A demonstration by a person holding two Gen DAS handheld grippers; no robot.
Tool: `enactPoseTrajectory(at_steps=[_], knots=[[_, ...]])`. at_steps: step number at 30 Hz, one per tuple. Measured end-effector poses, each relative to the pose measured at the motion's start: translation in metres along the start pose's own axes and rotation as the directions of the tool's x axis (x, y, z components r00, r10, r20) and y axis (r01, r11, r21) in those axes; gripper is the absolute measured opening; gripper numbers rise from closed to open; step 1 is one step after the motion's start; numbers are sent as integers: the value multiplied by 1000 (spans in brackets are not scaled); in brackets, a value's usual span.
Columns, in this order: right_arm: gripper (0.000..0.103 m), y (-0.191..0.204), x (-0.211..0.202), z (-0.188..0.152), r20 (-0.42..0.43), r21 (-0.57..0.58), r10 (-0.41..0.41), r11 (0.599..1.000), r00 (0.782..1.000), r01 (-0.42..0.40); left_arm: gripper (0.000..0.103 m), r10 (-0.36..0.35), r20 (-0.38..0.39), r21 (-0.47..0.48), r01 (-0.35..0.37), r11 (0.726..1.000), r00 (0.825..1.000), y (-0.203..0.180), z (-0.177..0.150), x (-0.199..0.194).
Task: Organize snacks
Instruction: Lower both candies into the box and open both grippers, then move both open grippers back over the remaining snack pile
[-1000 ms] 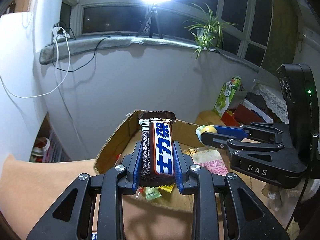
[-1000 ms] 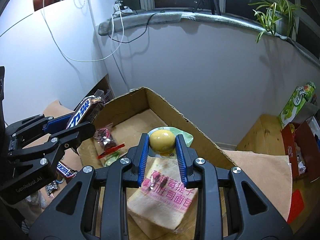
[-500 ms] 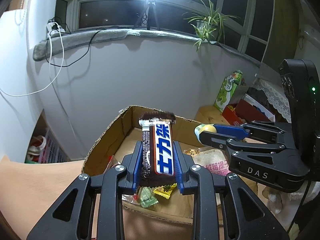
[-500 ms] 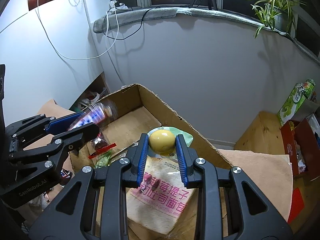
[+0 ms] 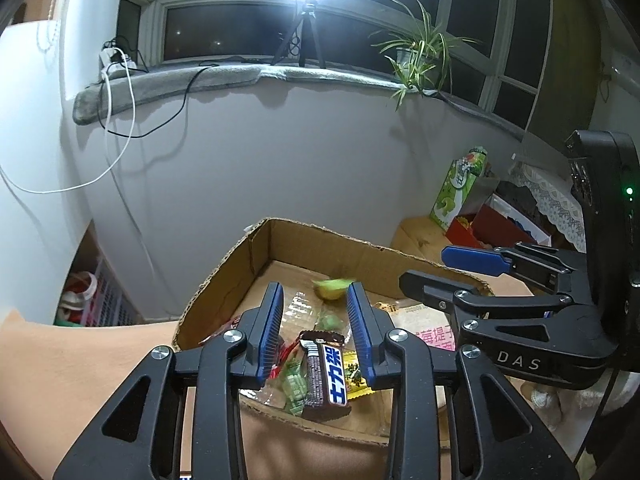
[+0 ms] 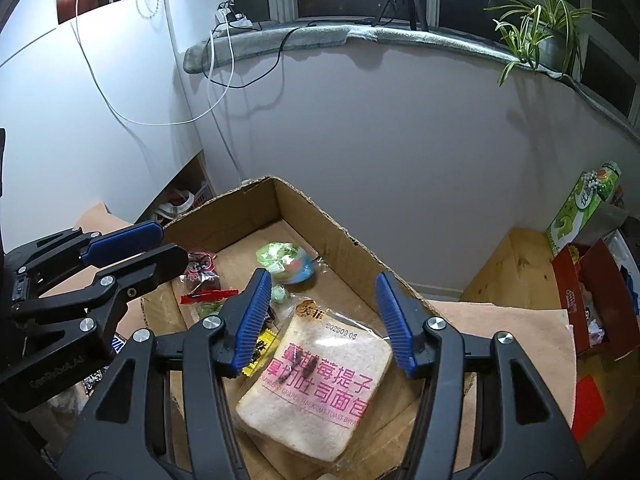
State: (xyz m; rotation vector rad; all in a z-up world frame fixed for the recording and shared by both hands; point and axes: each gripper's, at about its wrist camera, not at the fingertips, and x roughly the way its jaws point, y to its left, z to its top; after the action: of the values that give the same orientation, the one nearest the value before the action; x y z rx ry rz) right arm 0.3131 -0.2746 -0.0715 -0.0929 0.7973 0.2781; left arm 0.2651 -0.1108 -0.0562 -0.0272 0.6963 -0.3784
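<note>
Jaws on both grippers are opening, empty, above the cardboard box (image 6: 340,236); a blurred yellow-green snack (image 5: 333,288) defies identification.

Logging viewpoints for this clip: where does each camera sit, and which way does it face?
Left wrist: on the left claw, looking down past its opening jaws into the box at the chocolate bar; right claw at right.
Right wrist: on the right claw, jaws opening over the bread; left claw at left.
Shared: box, plant, tripod.

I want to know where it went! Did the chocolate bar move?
Yes. The chocolate bar dropped from the opening left gripper into the cardboard box.
</note>
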Motion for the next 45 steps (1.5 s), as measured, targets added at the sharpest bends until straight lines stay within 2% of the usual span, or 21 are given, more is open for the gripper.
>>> enactPoseTrajectory(at_steps=[3, 25, 32, 37, 45], knots=[[64, 3, -7, -1, 10, 2, -7, 1000, 1000, 7, 32, 1, 6, 2, -1, 1000, 1000, 0, 0, -5], [66, 43, -64, -17, 65, -50, -2, 999, 998, 5, 32, 7, 77, -11, -6, 1000, 997, 5, -12, -68], [66, 62, -81, -31, 78, -70, 29, 997, 997, -23, 32, 31, 104, -56, -25, 998, 994, 28, -26, -102], [66, 81, -89, -43, 75, -95, 60, 994, 995, -53, 39, 66, 114, -83, -57, 995, 991, 48, -43, -127], [66, 110, -87, -64, 36, -128, 124, 985, 992, -118, 39, 133, 103, -141, -118, 983, 986, 84, -77, -160]])
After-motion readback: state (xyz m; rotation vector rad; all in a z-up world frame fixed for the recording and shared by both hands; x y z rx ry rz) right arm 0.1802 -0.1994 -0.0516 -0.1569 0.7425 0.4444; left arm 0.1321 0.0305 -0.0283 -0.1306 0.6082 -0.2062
